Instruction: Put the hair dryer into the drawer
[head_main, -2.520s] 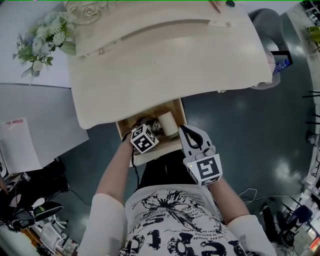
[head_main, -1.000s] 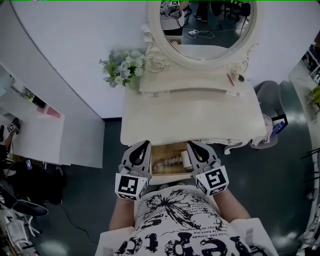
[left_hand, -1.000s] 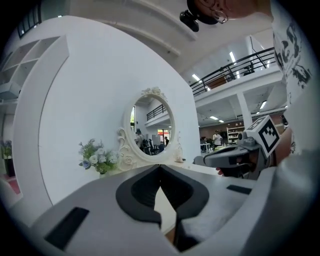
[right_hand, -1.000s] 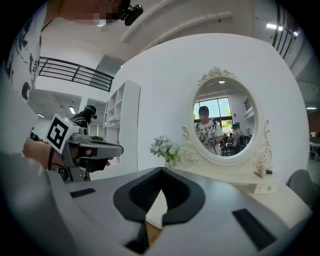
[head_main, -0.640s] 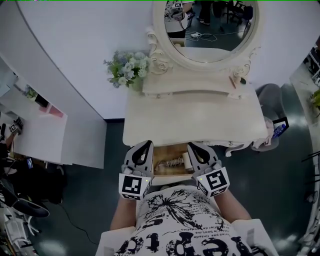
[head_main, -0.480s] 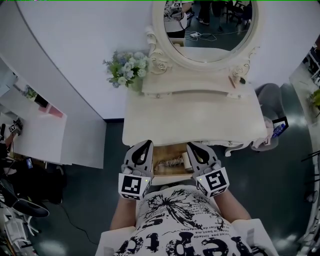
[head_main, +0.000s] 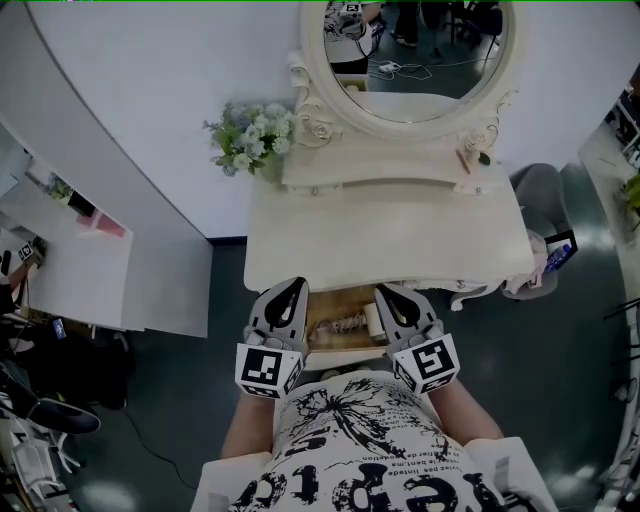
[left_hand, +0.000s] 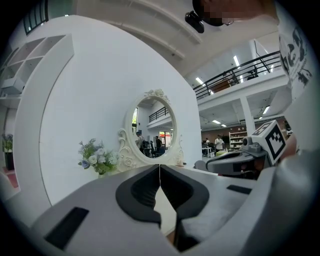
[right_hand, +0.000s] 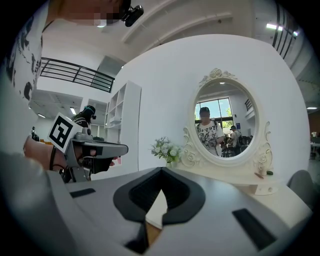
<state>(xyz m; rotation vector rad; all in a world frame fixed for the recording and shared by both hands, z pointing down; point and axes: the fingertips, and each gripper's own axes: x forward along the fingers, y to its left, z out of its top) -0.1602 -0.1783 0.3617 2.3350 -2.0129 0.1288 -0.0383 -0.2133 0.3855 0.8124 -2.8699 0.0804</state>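
The wooden drawer (head_main: 338, 353) stands pulled out under the front edge of the cream dressing table (head_main: 390, 235). Inside it lies the pale hair dryer (head_main: 371, 320) with its coiled cord beside it, partly hidden by the table edge. My left gripper (head_main: 292, 286) is held at the drawer's left side and my right gripper (head_main: 384, 292) at its right side, both over the drawer's front. Both point at the table, shut and empty. The left gripper view shows the left gripper (left_hand: 159, 168) with its jaws meeting, and the right gripper view shows the same for the right gripper (right_hand: 162, 171).
An oval mirror (head_main: 415, 55) stands at the back of the table, with a flower bouquet (head_main: 245, 135) to its left and small items (head_main: 472, 156) on the ledge. A grey chair (head_main: 540, 195) is at the right. White shelving (head_main: 70, 260) stands at the left.
Since the earliest frame my left gripper has come out of the drawer and the view has pulled back from it. Over the last second both grippers stayed still.
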